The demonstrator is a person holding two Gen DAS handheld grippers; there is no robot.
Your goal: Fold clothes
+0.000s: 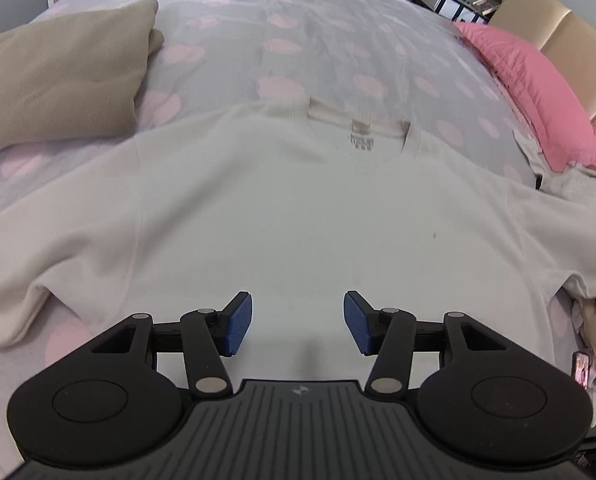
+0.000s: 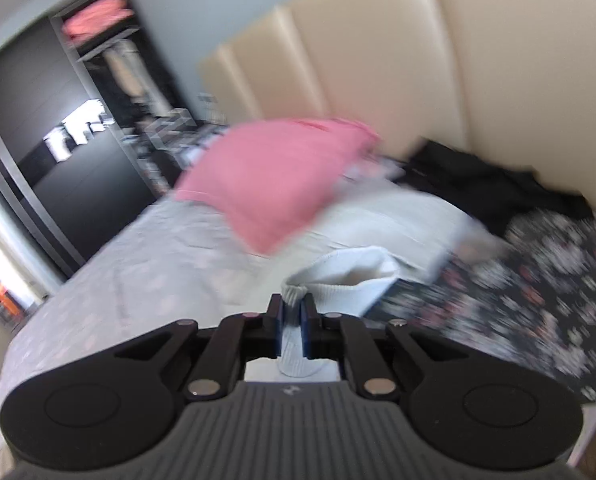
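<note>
A cream sweatshirt (image 1: 282, 208) lies spread flat on the bed, its collar and label toward the far side and both sleeves stretched out to left and right. My left gripper (image 1: 298, 322) hangs over the lower middle of its body, open, with nothing between the blue pads. In the blurred right wrist view my right gripper (image 2: 292, 320) is shut on a ribbed cream cuff (image 2: 330, 280) of the sweatshirt, which is lifted off the bed. Fabric shows between the pads and hangs below them.
The bedspread (image 1: 298, 40) is grey with pink dots. A tan pillow (image 1: 58, 80) lies at the left, a pink pillow (image 1: 538, 88) at the right by the beige headboard (image 2: 378, 60). A floral garment (image 2: 518, 300) and black clothes (image 2: 498, 184) lie near the headboard. A dark wardrobe (image 2: 58, 140) stands beyond.
</note>
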